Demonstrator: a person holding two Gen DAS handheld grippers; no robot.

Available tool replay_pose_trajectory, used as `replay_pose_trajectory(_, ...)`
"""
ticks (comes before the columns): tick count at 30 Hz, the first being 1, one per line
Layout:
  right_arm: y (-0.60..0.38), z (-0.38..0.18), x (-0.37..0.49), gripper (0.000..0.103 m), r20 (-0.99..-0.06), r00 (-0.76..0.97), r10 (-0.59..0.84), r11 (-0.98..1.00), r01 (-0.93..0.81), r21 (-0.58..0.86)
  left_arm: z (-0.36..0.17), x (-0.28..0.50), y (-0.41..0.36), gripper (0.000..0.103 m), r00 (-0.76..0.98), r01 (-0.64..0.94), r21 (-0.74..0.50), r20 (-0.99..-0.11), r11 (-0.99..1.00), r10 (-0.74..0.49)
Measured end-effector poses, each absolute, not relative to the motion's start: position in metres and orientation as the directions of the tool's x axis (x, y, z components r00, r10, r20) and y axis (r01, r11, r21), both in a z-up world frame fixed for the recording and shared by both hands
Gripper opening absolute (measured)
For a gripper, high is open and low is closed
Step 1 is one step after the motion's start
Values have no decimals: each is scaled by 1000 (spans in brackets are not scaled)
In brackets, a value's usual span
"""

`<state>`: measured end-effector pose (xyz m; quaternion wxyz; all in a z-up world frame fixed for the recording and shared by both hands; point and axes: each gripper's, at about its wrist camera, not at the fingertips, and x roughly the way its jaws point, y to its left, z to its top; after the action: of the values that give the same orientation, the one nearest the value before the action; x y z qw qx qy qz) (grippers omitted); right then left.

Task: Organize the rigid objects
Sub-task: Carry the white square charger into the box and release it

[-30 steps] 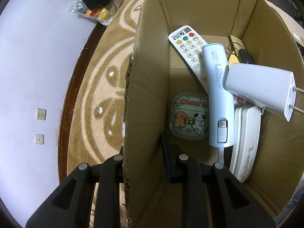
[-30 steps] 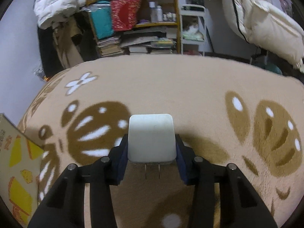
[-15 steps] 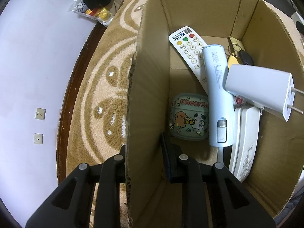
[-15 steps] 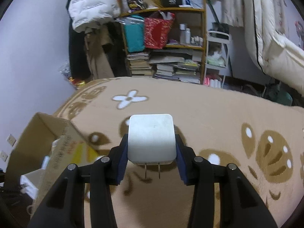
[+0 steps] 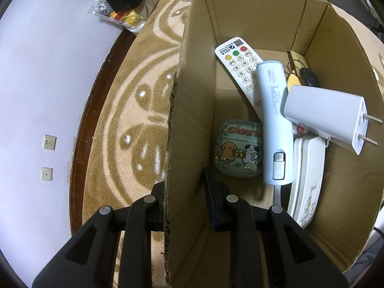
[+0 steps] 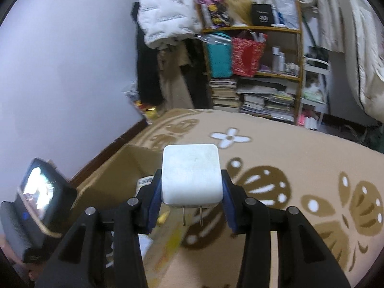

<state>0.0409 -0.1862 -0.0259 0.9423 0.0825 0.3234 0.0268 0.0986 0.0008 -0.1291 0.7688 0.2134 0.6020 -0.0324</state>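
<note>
Cardboard of the box [image 5: 192, 120] wall is pinched by the closed left gripper [image 5: 184, 199] to steady it; the white charger [image 6: 190, 174], clamped in the right gripper [image 6: 189, 206], is held above the box for dropping in

A lived-in home bedroom: a patterned carpet [image 6: 300, 168], a wooden shelf [image 6: 254, 55] crammed with books and bags, bedding [image 6: 355, 36] hanging nearby.

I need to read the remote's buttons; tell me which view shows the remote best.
The left wrist view: the remote lies face up in the box, its lower end under a blue tube. The right wrist view shows none of it.
</note>
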Motion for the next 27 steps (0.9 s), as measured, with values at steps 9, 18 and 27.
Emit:
replay_pose_trajectory(9, -141, -39, 39, 47, -641, 746, 180, 983, -106, 152, -129, 99, 4, 22, 268, 301, 276, -943, 913, 197)
replay_pose_trajectory(18, -140, -59, 46, 48, -672, 709, 212, 975, -109, 193, -131, 100, 5, 23, 267, 301, 276, -943, 913, 197)
replay_pose_trajectory(27, -141, -65, 53, 47, -677, 697, 235, 968, -106, 227, -132, 100, 4, 23, 269, 303, 280, -942, 911, 200)
